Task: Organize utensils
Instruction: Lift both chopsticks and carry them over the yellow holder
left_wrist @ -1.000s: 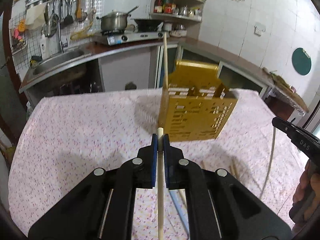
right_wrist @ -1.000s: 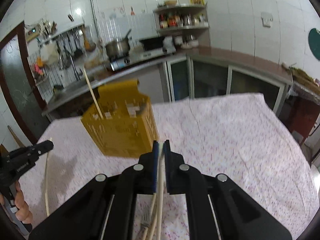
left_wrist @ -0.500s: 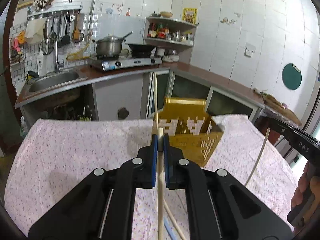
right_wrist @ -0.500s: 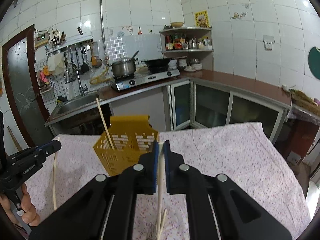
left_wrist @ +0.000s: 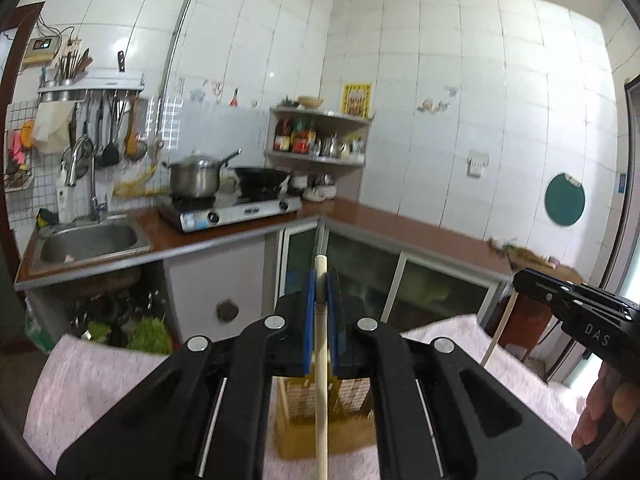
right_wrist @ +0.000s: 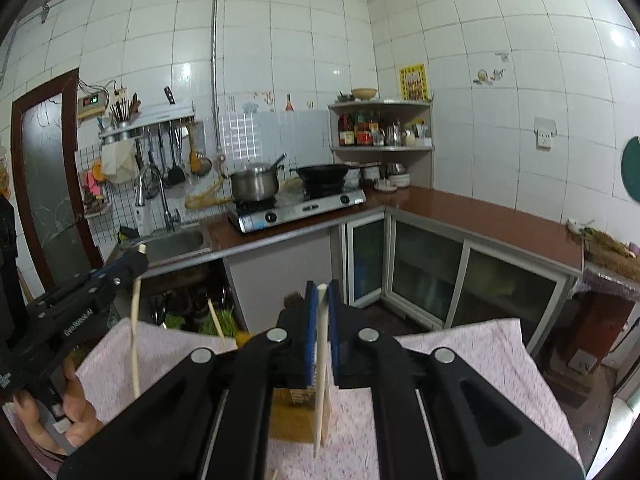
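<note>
Kitchen bg w/ floral tablecloth (right_wrist: pixel 460 360); yellow basket (left_wrist: pixel 320 428) has a chopstick (right_wrist: pixel 216 322) in it. Left gripper (left_wrist: pixel 320 312) and right gripper (right_wrist: pixel 321 320) each pinch one chopstick.

Two grippers — left gripper (left_wrist: pixel 321 292), right gripper (right_wrist: pixel 322 300) — three chopsticks (right_wrist: pixel 321 360), one yellow basket (left_wrist: pixel 320 436), one pot (right_wrist: pixel 254 185), one wok (right_wrist: pixel 322 172), one sink (left_wrist: pixel 90 240)

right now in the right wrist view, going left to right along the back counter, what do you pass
faucet → sink → steel pot → black wok → corner shelf of bottles → wall socket → green round board
</note>
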Demonstrator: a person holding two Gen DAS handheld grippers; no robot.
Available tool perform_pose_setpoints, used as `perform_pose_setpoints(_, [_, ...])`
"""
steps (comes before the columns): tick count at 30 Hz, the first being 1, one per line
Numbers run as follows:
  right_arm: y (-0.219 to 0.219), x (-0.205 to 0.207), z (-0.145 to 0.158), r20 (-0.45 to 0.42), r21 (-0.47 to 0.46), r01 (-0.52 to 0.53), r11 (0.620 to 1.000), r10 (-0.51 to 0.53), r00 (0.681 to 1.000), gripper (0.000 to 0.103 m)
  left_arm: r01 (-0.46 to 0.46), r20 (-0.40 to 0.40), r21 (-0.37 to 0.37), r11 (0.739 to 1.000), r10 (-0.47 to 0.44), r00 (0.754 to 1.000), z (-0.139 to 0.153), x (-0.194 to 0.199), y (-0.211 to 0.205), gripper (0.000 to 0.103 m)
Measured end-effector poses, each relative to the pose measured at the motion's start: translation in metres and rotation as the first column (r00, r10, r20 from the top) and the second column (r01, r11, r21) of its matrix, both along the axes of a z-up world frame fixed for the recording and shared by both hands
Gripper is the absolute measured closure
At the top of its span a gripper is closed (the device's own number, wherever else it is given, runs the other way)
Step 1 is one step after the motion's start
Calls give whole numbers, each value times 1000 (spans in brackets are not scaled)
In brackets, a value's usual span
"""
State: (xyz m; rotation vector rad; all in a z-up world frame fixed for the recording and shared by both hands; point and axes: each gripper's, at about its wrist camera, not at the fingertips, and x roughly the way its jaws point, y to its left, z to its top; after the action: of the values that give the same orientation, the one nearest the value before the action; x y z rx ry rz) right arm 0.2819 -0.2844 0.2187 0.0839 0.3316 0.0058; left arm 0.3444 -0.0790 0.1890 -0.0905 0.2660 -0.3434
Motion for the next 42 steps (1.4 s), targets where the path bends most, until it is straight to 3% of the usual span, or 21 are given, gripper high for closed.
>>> perform_pose_setpoints(4, [-2, 12, 17, 25, 12, 7, 1000, -8, 1000, 97, -9, 48, -28, 1000, 11, 999, 9, 14, -7, 98])
perform_pose_setpoints(9, [-1, 34, 20, 25, 19, -1, 1000, 0, 1000, 97, -31, 79, -4, 999, 32, 996, 6, 43, -21, 98])
perform_pose_setpoints(19, [4, 86, -11, 2, 33, -28, 999, 28, 1000, 97, -29, 113, -21, 999, 31, 993, -23, 105, -35, 98])
perform_pose_setpoints(29, [8, 111, -61, -68, 34, -47, 998, 49, 996, 97, -20, 52, -5, 1000, 21, 998, -77, 137, -33, 98])
perform_pose_setpoints(42, [17, 88, -128, -152, 18, -81, 997, 82, 985, 97, -24, -75, 61, 998, 28, 997, -121, 110, -9, 98])
